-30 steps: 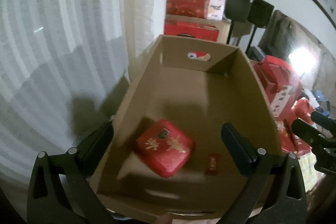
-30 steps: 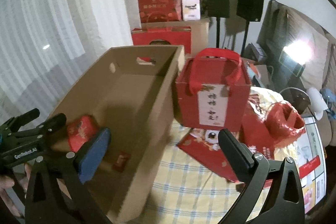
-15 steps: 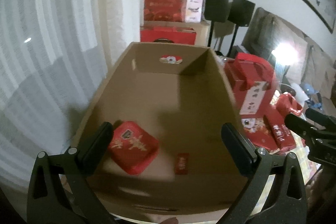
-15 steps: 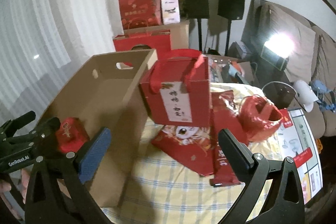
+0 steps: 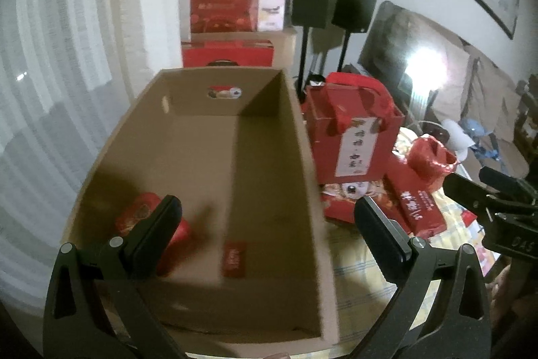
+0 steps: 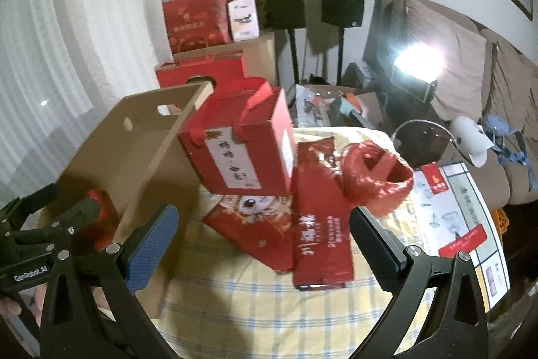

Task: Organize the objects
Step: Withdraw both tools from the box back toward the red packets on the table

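Meanwhile both grippers hang empty, fingers spread wide. The left gripper [image 5: 267,226] hovers over the cardboard box [image 5: 302,157], where a red tin [image 5: 134,217] lies in the near-left corner and a small red packet [image 5: 234,259] on the floor beside it. The right gripper [image 6: 264,243] faces the gift bag [image 6: 242,150], flat red packs [image 6: 319,234] and a red basket [image 6: 376,180] on the checked cloth [image 6: 269,308].

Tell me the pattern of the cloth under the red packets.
The cloth is pale yellow with a blue-and-white check, clearest in the right wrist view.
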Demonstrator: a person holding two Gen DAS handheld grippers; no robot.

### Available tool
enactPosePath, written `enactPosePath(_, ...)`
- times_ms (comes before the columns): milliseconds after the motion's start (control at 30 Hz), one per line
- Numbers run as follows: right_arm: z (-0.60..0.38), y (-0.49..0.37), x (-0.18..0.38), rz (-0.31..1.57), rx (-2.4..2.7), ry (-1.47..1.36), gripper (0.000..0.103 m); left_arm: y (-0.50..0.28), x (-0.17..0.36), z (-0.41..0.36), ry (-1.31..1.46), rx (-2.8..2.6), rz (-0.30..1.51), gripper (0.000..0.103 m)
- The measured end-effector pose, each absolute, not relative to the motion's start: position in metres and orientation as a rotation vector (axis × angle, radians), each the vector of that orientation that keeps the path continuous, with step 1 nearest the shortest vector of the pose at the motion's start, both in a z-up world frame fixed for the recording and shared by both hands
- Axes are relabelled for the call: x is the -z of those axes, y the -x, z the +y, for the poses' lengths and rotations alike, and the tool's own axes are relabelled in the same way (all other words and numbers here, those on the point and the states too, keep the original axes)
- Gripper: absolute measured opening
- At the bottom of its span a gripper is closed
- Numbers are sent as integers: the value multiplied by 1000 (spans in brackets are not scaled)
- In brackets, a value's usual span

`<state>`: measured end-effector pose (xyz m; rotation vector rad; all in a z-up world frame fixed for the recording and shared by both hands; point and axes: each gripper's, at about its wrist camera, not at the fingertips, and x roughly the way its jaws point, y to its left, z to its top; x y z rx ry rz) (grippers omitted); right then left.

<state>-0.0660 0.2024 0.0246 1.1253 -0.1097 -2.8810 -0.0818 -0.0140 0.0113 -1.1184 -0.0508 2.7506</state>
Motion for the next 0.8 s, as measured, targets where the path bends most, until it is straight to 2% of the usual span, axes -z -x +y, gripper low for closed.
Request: enactPosePath(800, 281, 50, -5, -152, 2969, -1204, 102, 81, 3, 72, 1116, -2559, -14, 102)
